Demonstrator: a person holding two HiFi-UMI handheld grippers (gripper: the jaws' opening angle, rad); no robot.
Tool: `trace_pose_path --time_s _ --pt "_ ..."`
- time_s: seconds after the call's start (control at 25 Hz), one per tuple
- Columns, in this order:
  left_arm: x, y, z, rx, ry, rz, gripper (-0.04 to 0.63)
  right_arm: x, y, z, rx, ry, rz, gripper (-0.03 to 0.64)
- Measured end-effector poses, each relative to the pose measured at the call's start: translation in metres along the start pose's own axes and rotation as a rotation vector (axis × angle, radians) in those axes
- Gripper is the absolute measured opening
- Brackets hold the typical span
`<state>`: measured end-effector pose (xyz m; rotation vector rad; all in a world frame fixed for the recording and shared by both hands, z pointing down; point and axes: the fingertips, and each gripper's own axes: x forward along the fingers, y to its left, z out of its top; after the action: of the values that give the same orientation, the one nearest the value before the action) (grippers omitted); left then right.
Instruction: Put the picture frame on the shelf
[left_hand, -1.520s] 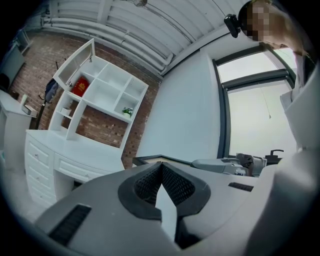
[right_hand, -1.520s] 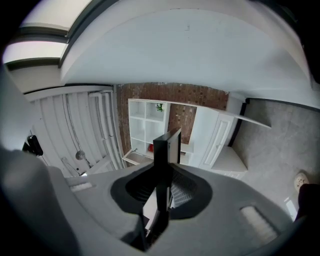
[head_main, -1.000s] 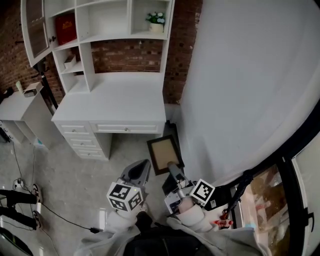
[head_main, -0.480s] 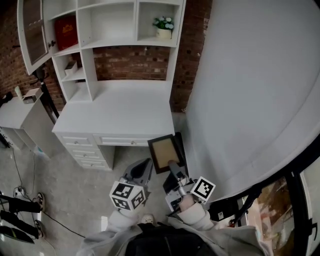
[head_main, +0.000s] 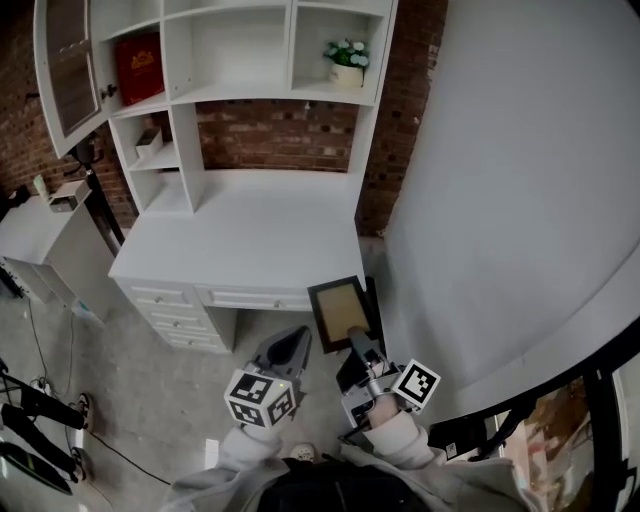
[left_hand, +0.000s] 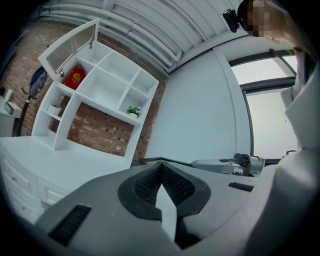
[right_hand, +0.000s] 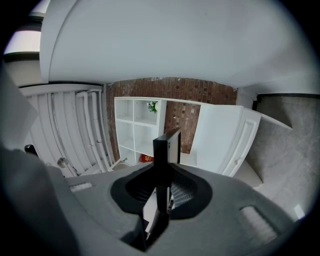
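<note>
**Picture frame in carry: slip and strike hazards**

The picture frame (head_main: 341, 310) sits just below the centre of the head view. The right gripper (head_main: 356, 338) has its jaws clamped on one thin edge of it. With a single-edge grip the frame may twist or slide out, and its free corner may strike the desk (head_main: 250, 225) or a shelf (head_main: 255, 85) divider.

- **Frame:** flat, rectangular, smooth dark border, tan panel.
- **Left gripper (head_main: 296, 338):** jaws pressed together, nothing between them.
- **Shelf and desk:** white, smooth, boxy.
- **Brick wall (head_main: 270, 120):** rough.
</note>
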<state>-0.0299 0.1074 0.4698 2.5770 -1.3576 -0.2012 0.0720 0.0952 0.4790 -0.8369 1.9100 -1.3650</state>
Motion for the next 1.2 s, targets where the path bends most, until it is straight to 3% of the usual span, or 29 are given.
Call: trace_pose_path --time_s 0.36,0.84,1.2 --pt "0.023 0.018 -0.002 -0.006 0.027 -0.025 0.005 0.027 -0.013 0.019 0.002 0.012 -0.001 0.061" --pt "0.047 0.032 0.019 0.094 0.095 -0.025 0.005 0.063 -0.01 0.046 0.043 0.013 0.056 0.061" --pt "0.099 0.073 0.049 0.123 0.041 0.01 0.005 0.127 0.002 0.071 0.068 0.05 0.136 0.061"
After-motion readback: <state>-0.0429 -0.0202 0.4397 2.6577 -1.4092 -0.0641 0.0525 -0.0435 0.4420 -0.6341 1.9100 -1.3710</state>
